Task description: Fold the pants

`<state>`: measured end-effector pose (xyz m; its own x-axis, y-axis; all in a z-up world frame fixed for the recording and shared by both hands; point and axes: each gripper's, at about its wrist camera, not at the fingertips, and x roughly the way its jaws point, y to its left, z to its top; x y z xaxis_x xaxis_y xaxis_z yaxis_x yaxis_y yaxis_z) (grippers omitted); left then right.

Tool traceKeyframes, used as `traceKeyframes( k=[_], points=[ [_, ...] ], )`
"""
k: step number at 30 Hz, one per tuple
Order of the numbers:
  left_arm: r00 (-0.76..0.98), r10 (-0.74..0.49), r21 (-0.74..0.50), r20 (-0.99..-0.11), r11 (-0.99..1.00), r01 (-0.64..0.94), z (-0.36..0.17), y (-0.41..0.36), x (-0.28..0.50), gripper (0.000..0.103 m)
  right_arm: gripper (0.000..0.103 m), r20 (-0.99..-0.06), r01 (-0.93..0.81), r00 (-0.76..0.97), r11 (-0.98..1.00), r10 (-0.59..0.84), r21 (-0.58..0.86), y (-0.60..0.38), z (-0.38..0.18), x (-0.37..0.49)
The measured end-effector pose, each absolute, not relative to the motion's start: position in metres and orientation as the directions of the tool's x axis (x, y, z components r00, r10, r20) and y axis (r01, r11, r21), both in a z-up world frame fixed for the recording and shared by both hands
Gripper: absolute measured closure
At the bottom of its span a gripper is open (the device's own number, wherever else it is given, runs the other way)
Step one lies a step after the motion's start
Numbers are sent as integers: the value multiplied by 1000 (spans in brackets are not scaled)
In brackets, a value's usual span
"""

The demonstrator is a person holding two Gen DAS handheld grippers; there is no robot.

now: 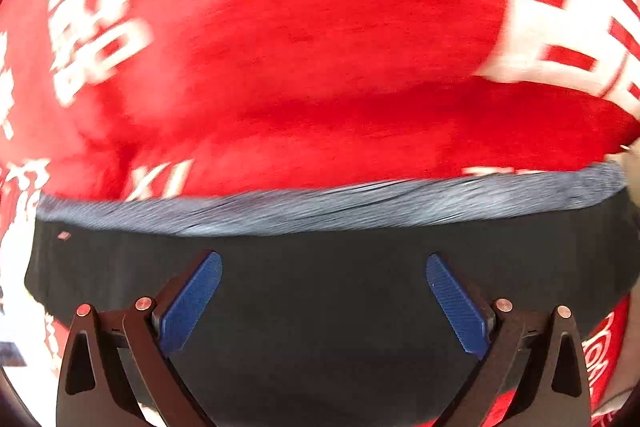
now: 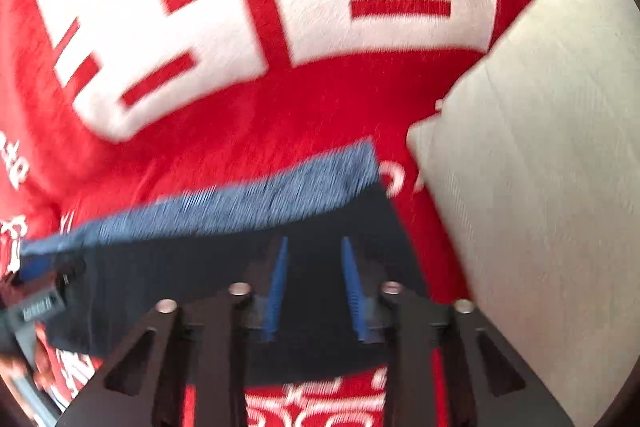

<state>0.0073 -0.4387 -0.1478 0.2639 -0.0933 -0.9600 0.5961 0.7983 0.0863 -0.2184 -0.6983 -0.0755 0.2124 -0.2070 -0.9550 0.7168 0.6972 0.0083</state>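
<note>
Left claw (image 1: 324, 269) gapes, right claw (image 2: 314, 247) nearly closed, above pants (image 1: 320, 307) with waistband crosswise

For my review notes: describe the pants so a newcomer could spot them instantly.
A red blanket with big white lettering covers the surface. On it lie the pants: the only dark item, with a blue-grey ribbed waistband along the far edge.

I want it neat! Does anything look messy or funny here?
Nothing much. The dark pants lie flat on the red blanket, grey waistband fairly straight. Both views are blurry, so small wrinkles could be hiding.
</note>
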Motion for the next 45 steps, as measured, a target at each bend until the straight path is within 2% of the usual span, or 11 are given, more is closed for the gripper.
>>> traceKeyframes(
  k=[3, 5, 9, 12, 17, 28, 34, 38, 45],
  points=[
    [250, -93, 85, -964, 781, 619, -165, -463, -1, 0, 77, -963, 702, 192, 712, -190, -1, -715, -91, -203],
    [236, -44, 114, -971, 778, 617, -185, -466, -4, 0, 78, -979, 699, 151, 715, -139, 7, -727, -116, -193],
    [174, -89, 22, -981, 837, 547, -195, -446, 1, 0, 76, -967, 631, 147, 773, -206, -69, -725, -124, -170],
    [172, -68, 39, -983, 832, 554, -192, -440, 3, 0, 76, -973, 678, 188, 735, -135, 30, -714, -116, -170],
    [182, -70, 44, -981, 830, 556, -175, -415, 7, 0, 59, -972, 714, 226, 689, -65, 120, -682, -98, -193],
    [275, -74, 83, -959, 852, 517, -151, -308, 49, 0, 58, -975, 675, 214, 713, 56, 189, -561, -98, -189],
    [344, -40, 149, -938, 850, 505, -149, -251, 109, 0, 58, -955, 674, 272, 685, 118, 276, -486, -111, -165],
    [371, 10, 183, -929, 882, 434, -164, -200, 167, 0, 58, -945, 666, 290, 677, 151, 313, -429, -116, -149],
    [380, 162, 290, -910, 906, 308, -207, -134, 249, 0, 58, -921, 624, 310, 681, 235, 384, -367, -132, -120]
  ],
)
